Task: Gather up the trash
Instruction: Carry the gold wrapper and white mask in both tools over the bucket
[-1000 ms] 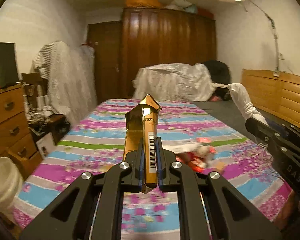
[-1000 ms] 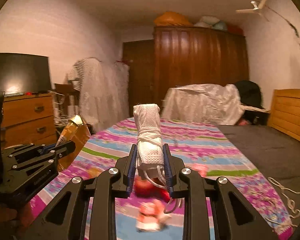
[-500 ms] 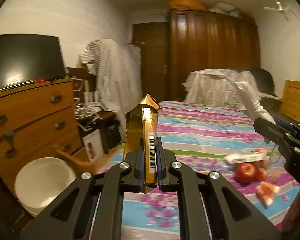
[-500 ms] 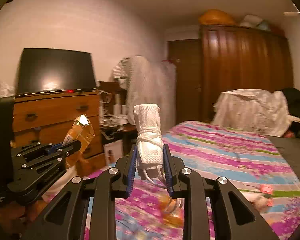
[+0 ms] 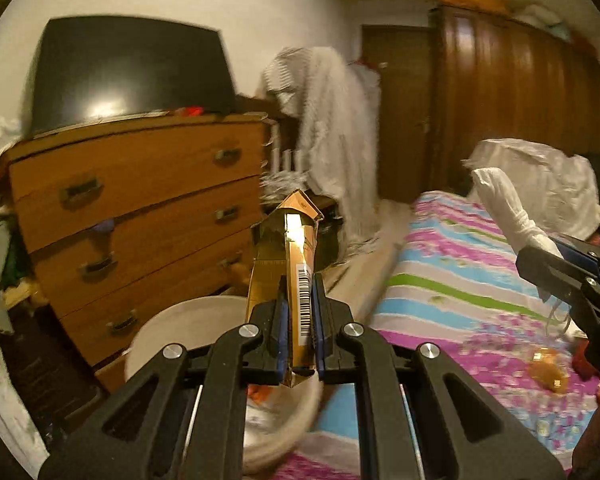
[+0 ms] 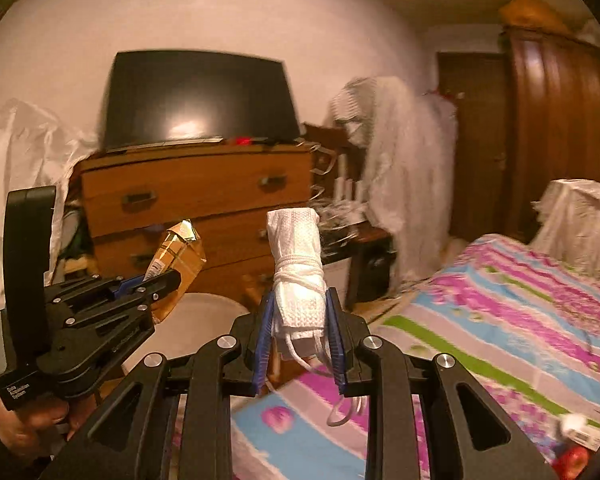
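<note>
My left gripper [image 5: 299, 334] is shut on a flattened gold carton [image 5: 288, 256] with a barcode, held upright. That carton [image 6: 178, 254] and the left gripper [image 6: 156, 280] also show at the left of the right wrist view. My right gripper [image 6: 299, 344] is shut on a white cloth bundle [image 6: 296, 264] tied with string, also upright. The bundle [image 5: 504, 208] and right gripper [image 5: 540, 260] appear at the right of the left wrist view. A white bin [image 5: 188, 328] stands on the floor just below and beyond the carton; its rim [image 6: 210, 312] shows between both grippers.
A wooden chest of drawers [image 5: 140, 208] with a dark screen [image 5: 128, 72] on top stands behind the bin. The bed with a striped floral sheet [image 5: 472, 292] lies to the right, with small wrappers [image 5: 548, 368] and a red apple [image 6: 576, 458] on it. A wardrobe [image 5: 512, 112] stands beyond.
Both grippers have swung left from over the bed toward the chest of drawers. The white bin has come from the left edge to just below the carton. Both grips are unchanged.
</note>
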`<state>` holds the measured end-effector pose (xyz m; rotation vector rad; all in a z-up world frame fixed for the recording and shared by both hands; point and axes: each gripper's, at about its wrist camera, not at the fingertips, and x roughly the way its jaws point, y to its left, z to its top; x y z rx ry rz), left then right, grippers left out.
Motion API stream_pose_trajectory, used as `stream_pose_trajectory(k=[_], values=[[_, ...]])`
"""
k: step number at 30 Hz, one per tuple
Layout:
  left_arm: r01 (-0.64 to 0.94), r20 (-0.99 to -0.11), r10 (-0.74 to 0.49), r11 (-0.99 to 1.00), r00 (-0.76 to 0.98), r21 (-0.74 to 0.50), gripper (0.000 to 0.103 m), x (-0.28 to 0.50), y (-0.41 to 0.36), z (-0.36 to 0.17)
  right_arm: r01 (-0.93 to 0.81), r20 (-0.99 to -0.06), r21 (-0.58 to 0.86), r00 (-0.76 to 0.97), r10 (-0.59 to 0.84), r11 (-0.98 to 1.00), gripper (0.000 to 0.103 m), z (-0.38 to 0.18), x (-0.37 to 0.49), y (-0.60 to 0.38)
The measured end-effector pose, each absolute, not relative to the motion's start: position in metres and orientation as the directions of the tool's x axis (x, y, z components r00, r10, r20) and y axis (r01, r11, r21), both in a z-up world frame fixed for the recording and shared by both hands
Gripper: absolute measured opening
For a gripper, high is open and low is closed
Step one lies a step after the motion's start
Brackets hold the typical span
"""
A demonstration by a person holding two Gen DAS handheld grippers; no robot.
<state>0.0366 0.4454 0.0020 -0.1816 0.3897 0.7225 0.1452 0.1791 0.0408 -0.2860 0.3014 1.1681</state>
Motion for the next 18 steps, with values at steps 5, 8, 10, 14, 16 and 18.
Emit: stream_pose_trajectory(k=[5, 8, 10, 14, 16, 18], values=[[-0.727, -0.461, 0.630, 0.685, 0.625, -0.048, 0.009, 0.020, 0.493, -0.012, -0.953, -0.447, -0.038, 0.284, 0.848, 0.299, 0.026, 0.029, 0.138, 0.259], [-0.747, -0.499, 0.628, 0.662, 0.597, -0.063, 0.009, 0.014, 0.517, -0.023, -0.963, -0.497, -0.021, 0.243, 0.833, 0.268, 0.026, 0.016, 0.136, 0.304], [-0.754, -0.528, 0.617, 0.654, 0.583, -0.068, 0.009, 0.013, 0.528, -0.032, -0.968, -0.531, -0.005, 0.215, 0.819, 0.251, 0.026, 0.006, 0.139, 0.323], [-0.757, -0.593, 0.579, 0.649, 0.559, -0.080, 0.009, 0.015, 0.556, -0.052, -0.976, -0.613, 0.027, 0.156, 0.774, 0.218, 0.026, -0.017, 0.141, 0.369], [-0.754, -0.616, 0.562, 0.651, 0.551, -0.081, 0.009, 0.018, 0.567, -0.061, -0.977, -0.657, 0.048, 0.124, 0.743, 0.206, 0.026, -0.029, 0.144, 0.392], [-0.756, -0.634, 0.550, 0.649, 0.543, -0.085, 0.009, 0.018, 0.573, -0.067, -0.979, -0.688, 0.057, 0.104, 0.718, 0.196, 0.026, -0.040, 0.147, 0.408]])
